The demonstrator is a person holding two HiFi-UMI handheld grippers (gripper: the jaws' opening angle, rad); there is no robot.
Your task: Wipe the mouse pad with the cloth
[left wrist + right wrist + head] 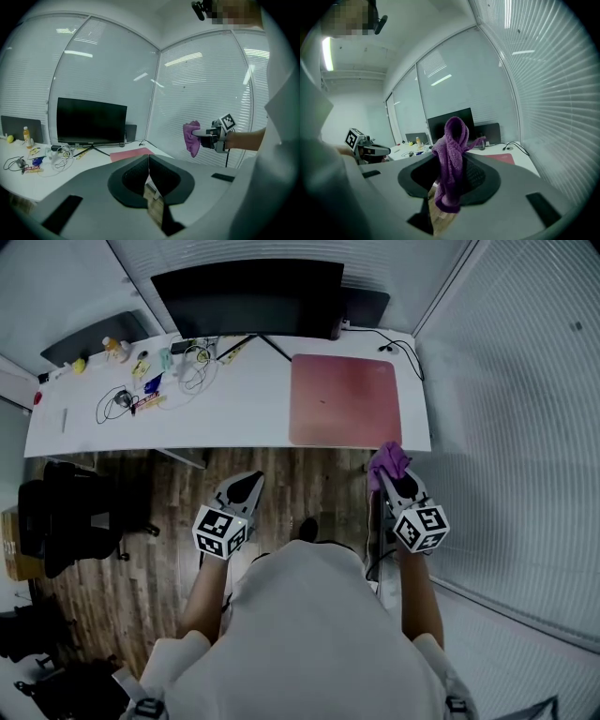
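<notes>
A pink-red mouse pad [344, 398] lies on the right part of the white desk [234, 413]; it also shows as the mouse pad [131, 153] and the mouse pad [503, 158]. My right gripper [392, 468] is shut on a purple cloth [387, 461], held in the air just short of the desk's front edge below the pad. The cloth [452, 159] hangs bunched from the jaws, and shows as the cloth [191, 138] off to the right. My left gripper [242, 487] is shut with nothing in it, over the wooden floor in front of the desk.
A black monitor [248, 298] stands at the desk's back. Cables and small items [150, 381] are scattered on the desk's left half. A black chair [70, 517] stands on the floor at the left. Window blinds run along the right side.
</notes>
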